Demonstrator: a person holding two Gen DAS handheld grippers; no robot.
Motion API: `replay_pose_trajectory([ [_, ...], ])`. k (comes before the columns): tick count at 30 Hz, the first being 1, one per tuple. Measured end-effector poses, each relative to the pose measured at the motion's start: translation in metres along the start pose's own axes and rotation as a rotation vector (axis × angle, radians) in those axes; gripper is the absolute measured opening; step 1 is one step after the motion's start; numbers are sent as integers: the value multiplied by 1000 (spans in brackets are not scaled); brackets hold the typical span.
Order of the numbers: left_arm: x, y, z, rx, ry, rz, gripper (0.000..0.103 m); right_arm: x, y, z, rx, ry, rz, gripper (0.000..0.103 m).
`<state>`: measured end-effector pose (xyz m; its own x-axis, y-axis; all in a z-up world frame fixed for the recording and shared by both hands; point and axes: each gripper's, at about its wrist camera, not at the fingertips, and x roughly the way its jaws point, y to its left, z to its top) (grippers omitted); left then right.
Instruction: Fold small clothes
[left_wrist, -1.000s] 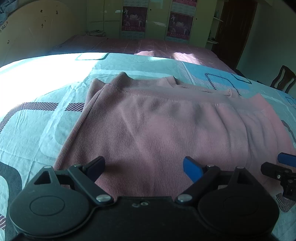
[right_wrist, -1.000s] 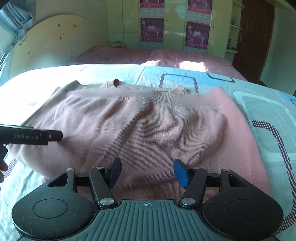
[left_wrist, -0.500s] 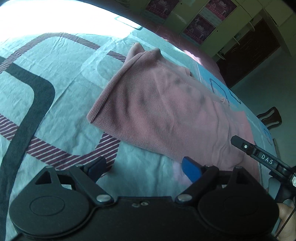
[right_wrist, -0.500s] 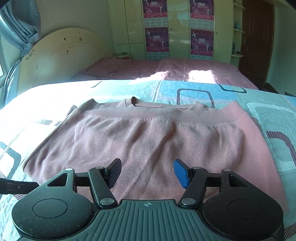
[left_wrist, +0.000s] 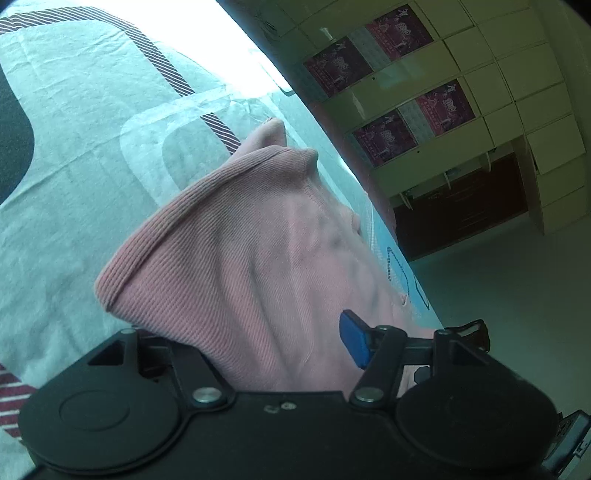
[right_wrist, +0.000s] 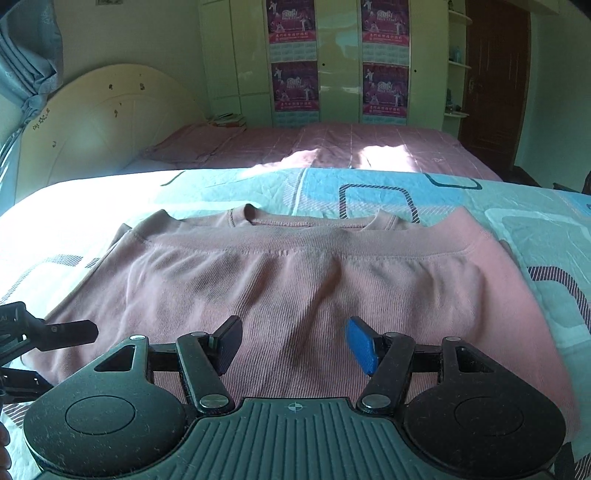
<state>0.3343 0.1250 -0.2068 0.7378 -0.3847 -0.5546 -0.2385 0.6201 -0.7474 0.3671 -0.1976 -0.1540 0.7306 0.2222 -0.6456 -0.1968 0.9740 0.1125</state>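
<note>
One pink knit top (right_wrist: 303, 291) on the bedspread (right_wrist: 535, 229), lying just ahead of the right gripper (right_wrist: 293, 343), whose jaws stand apart over the cloth, gripping nothing; the left gripper (left_wrist: 255, 343) is tilted hard, fabric bunched between wide-spread jaws, not pinched; soft, light, floppy ribbed knit, likely to sag and crease, so best taken at the folded side edge; one garment, two grippers.
</note>
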Motion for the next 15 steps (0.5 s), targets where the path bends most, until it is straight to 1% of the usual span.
replay_pose_trajectory([
  [1, 3, 0, 2, 10, -8, 2, 48, 4, 0, 1, -1, -1, -12, 62],
  [2, 6, 1, 4, 17, -18, 2, 45, 11, 0, 2, -4, 7, -26, 62],
  [3, 9, 1, 5, 25, -22, 1, 37, 17, 0, 1, -6, 15, -31, 62],
  [4, 12, 2, 7, 35, -25, 6, 24, 24, 0, -1, -16, 27, -40, 62],
  [5, 13, 7, 8, 35, -30, 14, 19, 33, 2, -6, -35, 55, -54, 62],
  [6, 14, 12, 9, 18, -31, 5, 18, 43, 3, -11, -54, 95, -56, 62],
  [7, 13, 14, 9, 5, -33, 0, 17, 47, 1, -17, -53, 90, -52, 63],
  [9, 10, 12, 9, 20, -39, 0, 16, 43, -1, -15, -25, 94, -53, 65],
  [11, 8, 10, 8, 36, -44, 3, 16, 38, -2, -14, -19, 61, -64, 65],
  [13, 7, 9, 7, 31, -49, 4, 15, 45, -3, -23, -28, 76, -66, 67],
  [15, 3, 5, 5, 45, -61, 10, 14, 45, 0, -20, -46, 84, -69, 68],
])
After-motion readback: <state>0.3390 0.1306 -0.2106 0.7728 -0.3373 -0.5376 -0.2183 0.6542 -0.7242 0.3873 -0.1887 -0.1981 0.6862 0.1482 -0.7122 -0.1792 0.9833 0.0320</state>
